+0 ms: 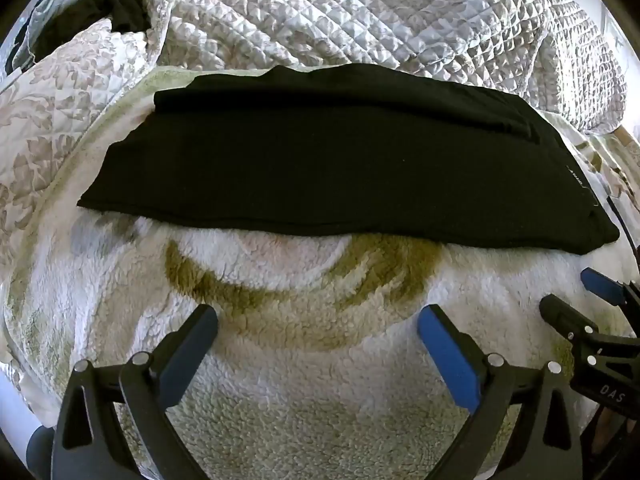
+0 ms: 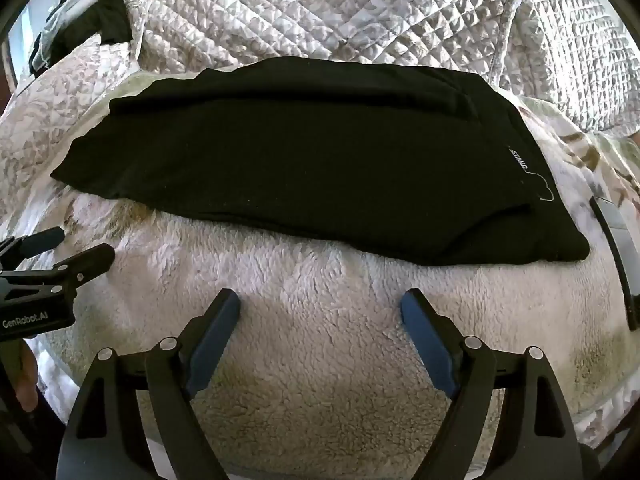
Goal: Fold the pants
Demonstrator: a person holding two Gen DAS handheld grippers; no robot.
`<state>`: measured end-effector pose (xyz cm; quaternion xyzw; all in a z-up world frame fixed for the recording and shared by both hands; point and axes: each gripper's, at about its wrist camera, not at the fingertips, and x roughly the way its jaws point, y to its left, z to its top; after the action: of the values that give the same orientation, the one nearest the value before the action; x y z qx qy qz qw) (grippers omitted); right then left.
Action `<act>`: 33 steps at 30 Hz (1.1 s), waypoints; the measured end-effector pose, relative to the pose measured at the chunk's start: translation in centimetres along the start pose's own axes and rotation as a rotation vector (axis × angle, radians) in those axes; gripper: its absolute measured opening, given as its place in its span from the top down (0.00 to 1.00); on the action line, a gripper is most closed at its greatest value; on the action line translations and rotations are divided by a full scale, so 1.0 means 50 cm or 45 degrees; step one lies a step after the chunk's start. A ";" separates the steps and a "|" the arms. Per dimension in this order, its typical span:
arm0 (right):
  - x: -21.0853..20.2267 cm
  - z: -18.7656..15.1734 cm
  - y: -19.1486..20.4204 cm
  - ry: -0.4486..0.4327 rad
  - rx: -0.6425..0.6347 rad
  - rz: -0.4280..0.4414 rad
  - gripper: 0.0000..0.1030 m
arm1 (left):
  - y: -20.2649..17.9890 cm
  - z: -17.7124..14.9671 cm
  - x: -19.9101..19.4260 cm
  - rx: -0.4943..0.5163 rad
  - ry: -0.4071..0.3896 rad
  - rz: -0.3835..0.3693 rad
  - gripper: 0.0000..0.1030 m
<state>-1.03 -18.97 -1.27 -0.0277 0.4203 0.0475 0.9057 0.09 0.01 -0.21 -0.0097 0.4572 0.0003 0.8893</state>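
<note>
Black pants [image 1: 340, 160] lie folded into a long flat band across a white fleece blanket [image 1: 300, 380], with a small white logo near their right end [image 2: 520, 164]. My left gripper [image 1: 318, 320] hovers over the fleece short of the pants' near edge, open, nothing between its blue pads. My right gripper [image 2: 320, 304] is likewise open and empty, a little short of the pants [image 2: 320, 160]. Each gripper appears in the other's view: the right one [image 1: 576, 292] at the left view's right edge, the left one [image 2: 68, 248] at the right view's left edge.
A quilted white bedspread [image 1: 360, 12] is bunched up behind the pants. A patterned pillow [image 1: 60, 92] lies at the left, with dark clothing [image 1: 120, 4] beyond it. A dark flat strap-like object [image 2: 616, 248] sits at the right. A hand [image 2: 24, 376] shows at the lower left.
</note>
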 end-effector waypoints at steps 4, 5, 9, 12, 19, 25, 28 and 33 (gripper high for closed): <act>0.001 0.001 0.001 -0.002 -0.002 -0.003 0.19 | 0.000 -0.001 0.001 0.001 -0.001 0.001 0.01; 0.001 0.001 0.000 -0.003 -0.002 -0.002 0.19 | 0.001 -0.001 0.001 0.001 0.000 0.002 0.01; 0.001 0.000 0.003 -0.004 -0.003 -0.005 0.19 | 0.002 0.000 0.001 0.000 0.000 0.001 0.00; 0.001 0.000 0.002 -0.004 -0.002 -0.005 0.19 | 0.002 0.000 0.001 0.002 0.000 0.001 0.00; 0.000 0.000 0.005 -0.004 -0.006 -0.008 0.19 | 0.002 0.000 0.001 0.002 0.002 0.000 0.00; 0.001 -0.001 0.004 -0.004 -0.007 -0.007 0.19 | 0.002 0.000 0.001 0.002 0.002 0.001 0.00; 0.001 -0.001 0.004 -0.004 -0.008 -0.007 0.19 | 0.001 0.000 0.001 0.002 0.002 0.001 0.00; 0.001 -0.001 0.004 -0.004 -0.008 -0.007 0.19 | 0.002 0.000 0.001 0.002 0.003 0.000 0.00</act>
<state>-1.08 -18.76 -1.33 -0.0318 0.4187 0.0464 0.9064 0.14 0.08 -0.24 -0.0088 0.4582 0.0001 0.8888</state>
